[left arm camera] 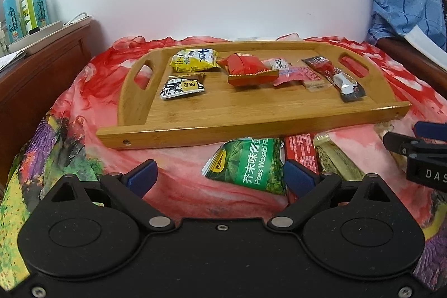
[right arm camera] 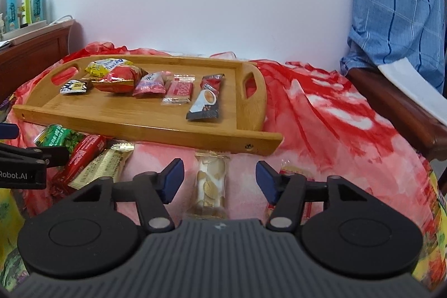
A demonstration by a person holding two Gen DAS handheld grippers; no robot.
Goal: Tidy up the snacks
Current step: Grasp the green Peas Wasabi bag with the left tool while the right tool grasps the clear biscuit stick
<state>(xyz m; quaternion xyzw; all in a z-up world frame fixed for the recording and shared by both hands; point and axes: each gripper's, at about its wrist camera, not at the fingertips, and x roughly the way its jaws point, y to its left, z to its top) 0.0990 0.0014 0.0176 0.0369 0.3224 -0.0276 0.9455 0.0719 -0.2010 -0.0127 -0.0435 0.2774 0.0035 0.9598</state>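
A bamboo tray point(left arm camera: 251, 113) point(right arm camera: 139, 116) sits on a red floral cloth and holds several snack packets, among them a yellow one point(left arm camera: 194, 60), a red one point(left arm camera: 245, 66) and a dark coffee stick point(left arm camera: 335, 77). In front of the tray lie a green wasabi peas packet point(left arm camera: 248, 161), a red bar point(left arm camera: 301, 150) and a gold bar point(left arm camera: 335, 158). My left gripper point(left arm camera: 220, 175) is open low over the cloth, the green packet touching no pad, close to its right finger. My right gripper point(right arm camera: 220, 180) is open, with a white-and-gold packet point(right arm camera: 211, 183) lying untouched between its fingers.
A red-and-gold packet point(right arm camera: 293, 172) lies partly under the right gripper's right finger. A wooden cabinet point(left arm camera: 42, 74) with spray bottles point(left arm camera: 25, 7) stands at the left. A blue checked shirt point(right arm camera: 396, 4) hangs over a wooden frame at the right. A white wall is behind the tray.
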